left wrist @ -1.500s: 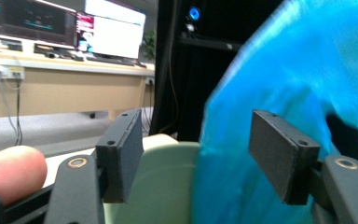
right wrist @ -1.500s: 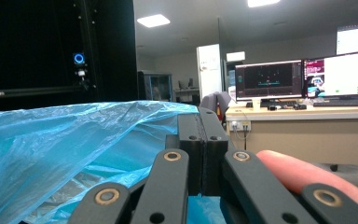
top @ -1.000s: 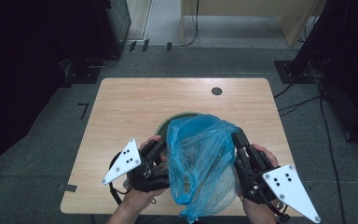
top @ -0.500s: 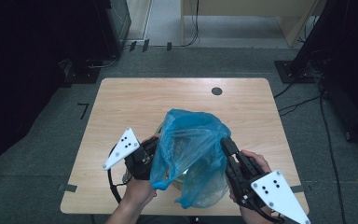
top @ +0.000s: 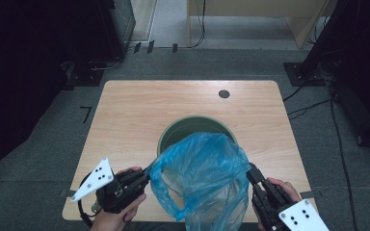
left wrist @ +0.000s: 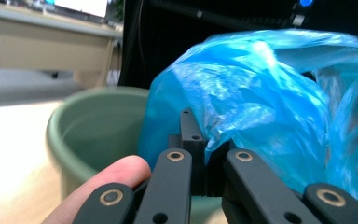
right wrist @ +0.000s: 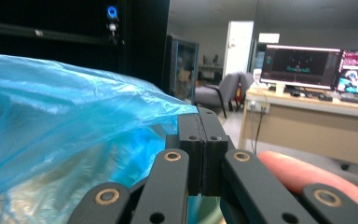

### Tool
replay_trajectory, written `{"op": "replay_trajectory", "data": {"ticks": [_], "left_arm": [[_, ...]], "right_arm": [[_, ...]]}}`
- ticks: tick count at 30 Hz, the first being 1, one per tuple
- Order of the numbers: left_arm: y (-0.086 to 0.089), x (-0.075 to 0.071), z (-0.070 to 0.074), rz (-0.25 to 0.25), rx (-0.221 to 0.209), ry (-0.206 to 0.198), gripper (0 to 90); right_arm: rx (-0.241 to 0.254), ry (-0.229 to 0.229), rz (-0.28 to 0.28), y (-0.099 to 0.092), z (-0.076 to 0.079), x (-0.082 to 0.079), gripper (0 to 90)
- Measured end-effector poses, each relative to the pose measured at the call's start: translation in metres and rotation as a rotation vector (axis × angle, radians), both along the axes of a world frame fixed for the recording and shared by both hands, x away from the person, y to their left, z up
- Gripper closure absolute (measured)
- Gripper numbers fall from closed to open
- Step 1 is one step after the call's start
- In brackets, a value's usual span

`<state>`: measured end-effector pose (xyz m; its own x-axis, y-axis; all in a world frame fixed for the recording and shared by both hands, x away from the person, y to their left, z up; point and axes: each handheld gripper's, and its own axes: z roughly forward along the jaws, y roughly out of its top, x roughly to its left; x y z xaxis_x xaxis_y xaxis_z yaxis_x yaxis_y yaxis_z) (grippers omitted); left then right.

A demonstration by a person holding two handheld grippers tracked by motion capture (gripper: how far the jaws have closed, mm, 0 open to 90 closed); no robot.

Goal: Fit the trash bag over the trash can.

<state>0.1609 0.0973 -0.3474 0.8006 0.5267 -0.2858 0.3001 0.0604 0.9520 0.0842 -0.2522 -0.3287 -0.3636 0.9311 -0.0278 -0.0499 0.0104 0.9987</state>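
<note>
Two grippers (top: 147, 176) (top: 249, 173), one bag (top: 200, 173), one bin (top: 192, 126)

"7" marked on floor (top: 86, 114)

Black two-jaw left tool (top: 144, 177), brass-ringed pivots; grey three-cornered plate (top: 94, 179), black dots.

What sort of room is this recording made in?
Probably an office or lab workspace. The right gripper view shows lit computer monitors on a long desk and a grey office chair; the high view shows a light wooden table on grey carpet among trailing cables.
</note>
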Motion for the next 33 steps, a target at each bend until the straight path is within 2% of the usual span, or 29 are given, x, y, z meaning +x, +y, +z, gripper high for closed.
{"op": "replay_trajectory", "data": {"ticks": [3, 5, 7, 8, 10, 13, 17, 21, 23, 26, 28, 31, 33], "left_arm": [[0.010, -0.005, -0.018, 0.013, 0.031, 0.025, 90.0], [0.015, -0.005, -0.030, 0.042, 0.062, 0.039, 90.0], [0.020, -0.001, -0.042, 0.060, 0.064, 0.054, 90.0], [0.020, 0.001, -0.047, 0.074, 0.068, 0.051, 90.0], [0.020, 0.007, -0.054, 0.114, 0.104, 0.040, 90.0], [0.021, 0.018, -0.062, 0.168, 0.129, 0.029, 90.0], [0.026, 0.032, -0.064, 0.210, 0.093, 0.050, 90.0], [0.032, 0.038, -0.058, 0.247, 0.079, 0.017, 89.6], [0.034, 0.044, -0.055, 0.259, 0.043, 0.019, 88.0], [0.037, 0.063, -0.053, 0.256, -0.031, 0.065, 84.8], [0.036, 0.077, -0.054, 0.266, -0.058, 0.105, 84.6], [0.031, 0.096, -0.054, 0.272, -0.065, 0.130, 83.8], [0.026, 0.106, -0.053, 0.250, -0.067, 0.136, 78.8]], "right_arm": [[-0.008, 0.039, -0.020, -0.004, -0.013, -0.003, 90.0], [-0.001, 0.067, -0.031, -0.008, -0.021, -0.003, 90.0], [0.010, 0.104, -0.045, -0.013, -0.031, 0.000, 90.0], [0.015, 0.122, -0.054, -0.016, -0.036, 0.002, 90.0], [0.023, 0.151, -0.078, -0.020, -0.046, 0.008, 90.0], [0.035, 0.176, -0.117, -0.029, -0.057, 0.021, 90.0], [0.060, 0.193, -0.147, -0.040, -0.063, 0.037, 90.0], [0.044, 0.169, -0.138, -0.041, -0.059, 0.046, 90.0], [0.031, 0.152, -0.130, -0.039, -0.055, 0.050, 90.0], [0.013, 0.153, -0.120, -0.038, -0.052, 0.060, 90.0], [0.007, 0.167, -0.116, -0.038, -0.052, 0.070, 90.0], [-0.005, 0.191, -0.120, -0.036, -0.055, 0.086, 90.0], [-0.006, 0.208, -0.121, -0.036, -0.056, 0.097, 90.0]]}}
